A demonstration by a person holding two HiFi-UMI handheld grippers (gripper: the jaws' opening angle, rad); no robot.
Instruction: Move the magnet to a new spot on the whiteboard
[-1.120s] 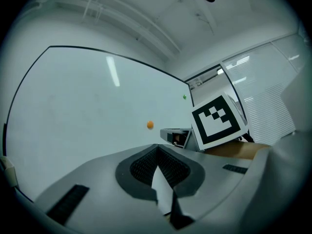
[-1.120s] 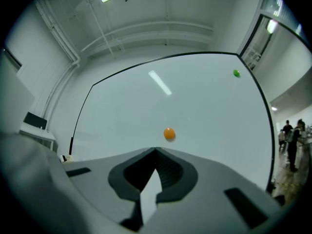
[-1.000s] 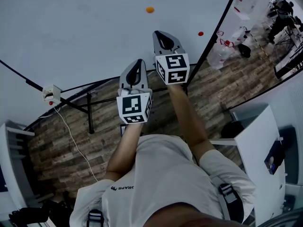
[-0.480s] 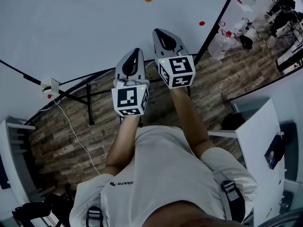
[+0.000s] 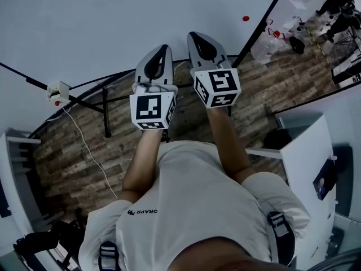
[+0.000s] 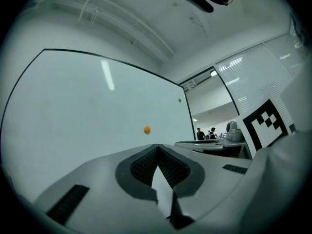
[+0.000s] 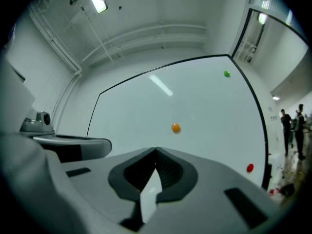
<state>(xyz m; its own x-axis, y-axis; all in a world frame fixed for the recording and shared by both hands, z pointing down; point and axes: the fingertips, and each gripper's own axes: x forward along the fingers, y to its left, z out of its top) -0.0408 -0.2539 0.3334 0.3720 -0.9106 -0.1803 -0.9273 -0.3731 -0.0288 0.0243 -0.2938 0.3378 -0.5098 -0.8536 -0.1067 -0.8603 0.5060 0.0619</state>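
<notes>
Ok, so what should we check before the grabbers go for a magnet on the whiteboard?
1. The right gripper is open to grab: not ok, it is shut and empty.
2. The left gripper is free: ok, shut and empty.
3. The orange magnet is in sight: ok, it sits on the whiteboard, just above the right gripper's tips in its view.
4. Close enough to touch it: not ok, both grippers are apart from the board.
5. Room for a new spot: ok, bare board lies between the orange magnet, the red magnet and the green magnet.
6. Which magnet to move: cannot tell.
</notes>
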